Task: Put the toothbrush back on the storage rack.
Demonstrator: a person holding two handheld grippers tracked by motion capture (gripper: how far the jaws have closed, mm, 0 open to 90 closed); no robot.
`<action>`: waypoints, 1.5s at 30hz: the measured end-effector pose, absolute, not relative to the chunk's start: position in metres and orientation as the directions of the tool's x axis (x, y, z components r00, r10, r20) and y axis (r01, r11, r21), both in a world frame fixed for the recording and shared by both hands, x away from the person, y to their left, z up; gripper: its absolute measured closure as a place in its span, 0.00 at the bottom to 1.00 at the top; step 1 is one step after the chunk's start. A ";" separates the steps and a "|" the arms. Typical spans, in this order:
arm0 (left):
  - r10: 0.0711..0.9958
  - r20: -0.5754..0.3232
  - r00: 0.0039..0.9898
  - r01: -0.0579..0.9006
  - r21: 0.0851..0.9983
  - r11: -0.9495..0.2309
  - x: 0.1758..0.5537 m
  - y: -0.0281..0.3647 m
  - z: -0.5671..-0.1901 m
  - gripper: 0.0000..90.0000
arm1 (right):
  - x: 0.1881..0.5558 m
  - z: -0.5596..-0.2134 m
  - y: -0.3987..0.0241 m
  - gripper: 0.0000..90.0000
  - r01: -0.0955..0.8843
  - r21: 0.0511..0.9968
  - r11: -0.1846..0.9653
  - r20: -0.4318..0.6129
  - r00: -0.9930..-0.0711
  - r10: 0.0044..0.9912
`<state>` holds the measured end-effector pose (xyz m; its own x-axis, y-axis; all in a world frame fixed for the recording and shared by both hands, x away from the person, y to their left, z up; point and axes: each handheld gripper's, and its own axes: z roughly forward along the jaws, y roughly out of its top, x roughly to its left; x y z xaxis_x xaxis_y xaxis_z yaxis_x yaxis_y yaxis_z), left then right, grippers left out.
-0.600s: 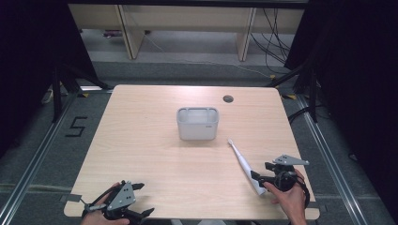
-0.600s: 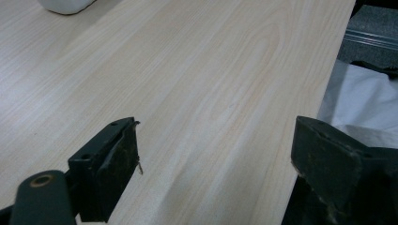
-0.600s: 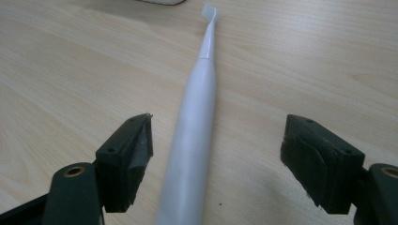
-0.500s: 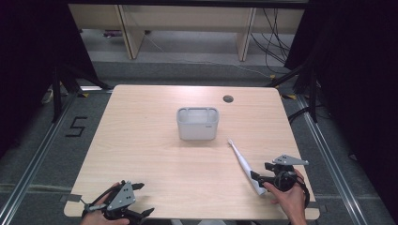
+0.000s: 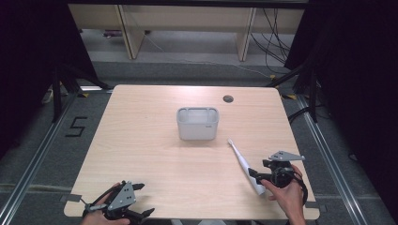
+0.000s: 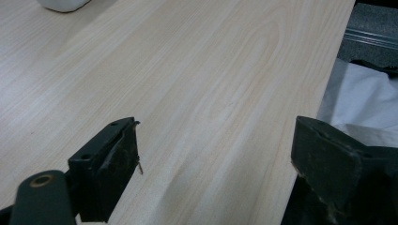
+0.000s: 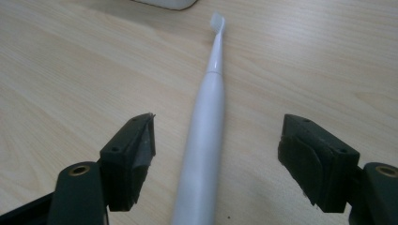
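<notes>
Right gripper view shows the right gripper (image 7: 216,150) wide open around the white toothbrush (image 7: 206,122), not touching it; the left gripper (image 6: 216,154) is open and empty over the table (image 6: 197,70).

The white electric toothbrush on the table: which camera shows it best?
The right gripper view: the toothbrush lies close up between the open right tool, from brush head down the handle. The high view shows it whole but small, lying slantwise in front of the white holder. The left gripper view looks across bare table.
</notes>
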<state>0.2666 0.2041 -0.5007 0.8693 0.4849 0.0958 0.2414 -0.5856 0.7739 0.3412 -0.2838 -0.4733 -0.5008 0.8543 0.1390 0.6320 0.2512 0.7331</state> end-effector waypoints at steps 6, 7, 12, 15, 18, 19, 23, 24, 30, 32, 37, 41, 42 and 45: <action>0.491 0.098 0.866 0.249 0.767 -0.592 0.267 0.204 -0.501 0.16 | 0.346 -0.467 -0.276 0.35 0.607 0.721 0.334 0.083 -0.554 0.828; 0.491 0.098 0.866 0.249 0.767 -0.592 0.267 0.204 -0.501 0.16 | 0.346 -0.467 -0.276 0.35 0.607 0.721 0.334 0.083 -0.554 0.828; 0.486 0.093 0.869 0.246 0.770 -0.588 0.267 0.205 -0.500 0.16 | 0.351 -0.465 -0.265 0.40 0.640 0.681 0.355 0.093 -0.557 0.825; 0.487 0.098 0.868 0.247 0.764 -0.595 0.267 0.205 -0.500 0.16 | 0.356 -0.462 -0.262 0.44 0.652 0.642 0.403 0.062 -0.568 0.820; 0.493 0.101 0.864 0.249 0.765 -0.594 0.267 0.204 -0.501 0.16 | 0.361 -0.458 -0.256 0.46 0.686 0.582 0.437 0.051 -0.567 0.822; 0.493 0.101 0.864 0.249 0.765 -0.594 0.267 0.204 -0.501 0.16 | 0.361 -0.458 -0.256 0.46 0.686 0.582 0.437 0.051 -0.567 0.822; 0.497 0.086 0.863 0.251 0.782 -0.571 0.266 0.204 -0.501 0.16 | 0.369 -0.458 -0.249 0.50 0.710 0.537 0.456 0.049 -0.566 0.823; 0.498 0.088 0.863 0.249 0.782 -0.571 0.266 0.204 -0.501 0.16 | 0.371 -0.457 -0.248 0.50 0.724 0.517 0.456 0.058 -0.562 0.825; 0.488 0.087 0.868 0.251 0.772 -0.584 0.267 0.204 -0.500 0.16 | 0.381 -0.459 -0.241 0.52 0.743 0.458 0.488 0.050 -0.570 0.820; 0.482 0.096 0.871 0.245 0.765 -0.596 0.267 0.205 -0.500 0.16 | 0.383 -0.459 -0.241 0.53 0.738 0.453 0.501 0.047 -0.581 0.812; 0.490 0.078 0.868 0.252 0.781 -0.572 0.266 0.204 -0.501 0.16 | 0.392 -0.464 -0.239 0.56 0.732 0.417 0.538 0.028 -0.602 0.798; 0.483 0.095 0.870 0.245 0.769 -0.591 0.267 0.206 -0.500 0.16 | 0.393 -0.464 -0.237 0.58 0.749 0.385 0.539 0.006 -0.586 0.810; 0.484 0.094 0.870 0.245 0.769 -0.590 0.267 0.205 -0.500 0.16 | 0.394 -0.464 -0.237 0.58 0.745 0.382 0.547 0.004 -0.593 0.805; 0.494 0.081 0.866 0.250 0.785 -0.567 0.266 0.204 -0.501 0.16 | 0.396 -0.463 -0.236 0.59 0.747 0.365 0.556 0.014 -0.601 0.799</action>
<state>0.2663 0.2040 -0.5015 0.8659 0.4936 0.0805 0.2502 -0.5668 0.7849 0.3955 -0.2361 -0.4632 -0.6015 0.7988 0.0140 0.7468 0.5560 0.3649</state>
